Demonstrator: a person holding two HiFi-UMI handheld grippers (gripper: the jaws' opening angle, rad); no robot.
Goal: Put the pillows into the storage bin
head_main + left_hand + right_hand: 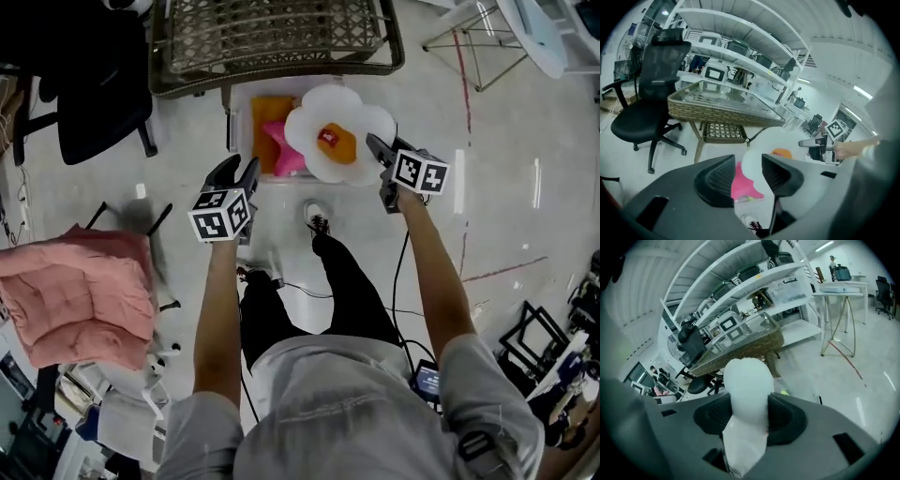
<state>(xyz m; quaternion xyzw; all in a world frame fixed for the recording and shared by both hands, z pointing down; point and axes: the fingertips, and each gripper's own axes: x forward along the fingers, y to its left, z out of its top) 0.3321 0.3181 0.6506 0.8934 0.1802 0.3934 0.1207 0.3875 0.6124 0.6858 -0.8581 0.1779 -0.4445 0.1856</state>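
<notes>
Three pillows are noted at the bin [236,131] on the floor: orange pillow [270,117] and pink star [286,152] inside, flower pillow [337,141] lying across the top. Its right petal is pinched in the right claw [380,155]. The left claw [237,172] is held open and empty, just near-left of the bin. Judged light, soft, squashy; best gripped at a petal's edge.

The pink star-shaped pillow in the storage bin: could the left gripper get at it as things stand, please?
Probably yes. The left gripper hangs open by the storage bin's near left corner, and the pink star-shaped pillow's left half lies bare; the white flower-shaped pillow covers only its right side.
</notes>
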